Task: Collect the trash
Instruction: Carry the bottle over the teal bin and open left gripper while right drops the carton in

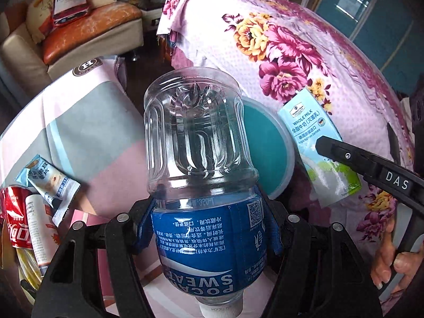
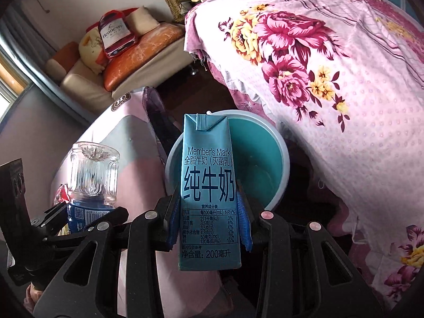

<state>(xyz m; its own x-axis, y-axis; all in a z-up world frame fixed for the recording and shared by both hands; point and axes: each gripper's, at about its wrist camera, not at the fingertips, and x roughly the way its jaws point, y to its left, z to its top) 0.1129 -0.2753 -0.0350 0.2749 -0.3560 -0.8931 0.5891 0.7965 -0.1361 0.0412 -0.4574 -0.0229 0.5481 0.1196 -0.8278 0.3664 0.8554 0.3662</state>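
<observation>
Your left gripper (image 1: 209, 228) is clamped on an empty Pocari Sweat bottle (image 1: 198, 159), held upside down with the cap toward you, and your right gripper (image 2: 209, 220) is clamped on a blue Member's Mark milk carton (image 2: 208, 185). Both things are in the air in front of the teal trash bin (image 2: 267, 159), which stands between the striped cloth (image 1: 79, 132) and the floral bedspread (image 2: 344, 79).

The carton is already over the near rim, but the bottle seems to be more beside the bin than over it. If you release now, I think the bottle may hit the rim and roll away on the floor. The two grippers are also near each other, so they could collide over the narrow opening. More trash, a Coca-Cola can (image 1: 16, 217) and a snack wrapper (image 1: 50, 185), waits at the left.
</observation>
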